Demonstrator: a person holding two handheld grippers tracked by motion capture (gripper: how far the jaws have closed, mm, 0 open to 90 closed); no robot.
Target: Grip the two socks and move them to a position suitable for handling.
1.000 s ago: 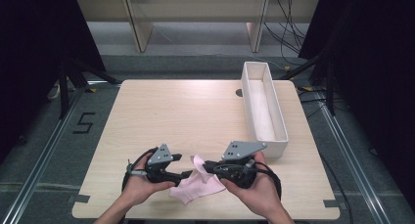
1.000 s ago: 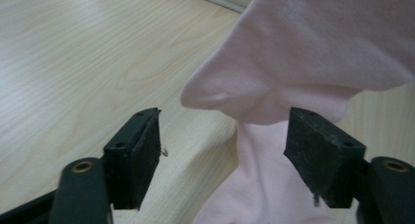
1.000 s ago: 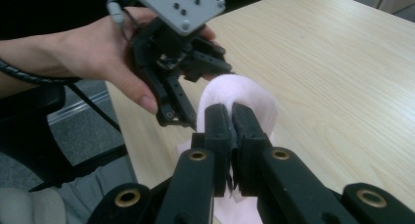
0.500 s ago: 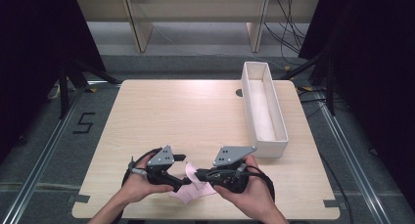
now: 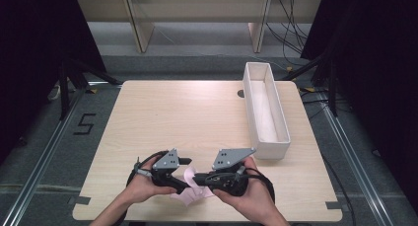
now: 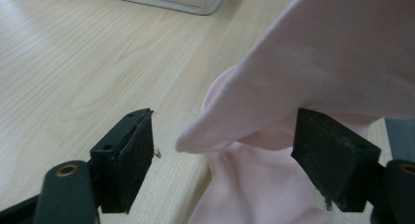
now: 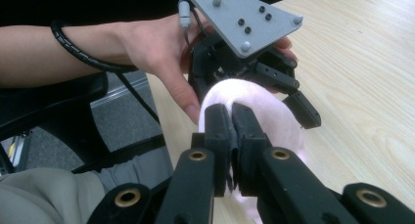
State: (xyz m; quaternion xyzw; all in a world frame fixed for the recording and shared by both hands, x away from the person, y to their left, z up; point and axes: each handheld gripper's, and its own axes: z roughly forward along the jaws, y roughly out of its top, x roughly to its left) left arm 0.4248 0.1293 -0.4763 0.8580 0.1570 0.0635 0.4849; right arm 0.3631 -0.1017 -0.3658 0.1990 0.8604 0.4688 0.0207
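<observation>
A pale pink cloth (image 5: 190, 195) lies bunched near the table's front edge between the two hand-held grippers. My right gripper (image 5: 198, 178) points left and is shut on a fold of the cloth (image 7: 254, 106), its two black fingers (image 7: 218, 131) pressed together on the fabric. My left gripper (image 5: 186, 174) faces it from the left with its jaws wide open. In the left gripper view a raised fold of the cloth (image 6: 318, 62) hangs between the left gripper (image 6: 225, 155) jaws, and neither pad presses on it.
A long white box (image 5: 268, 149) stands along the right side of the wooden table (image 5: 187, 117). A small dark hole (image 5: 240, 93) sits in the tabletop by the box's far end. Grey floor with rails surrounds the table.
The cloth lay spread flat between the grippers; now it is bunched and lifted. My right gripper has shifted slightly left toward the left one, carrying the fold.
</observation>
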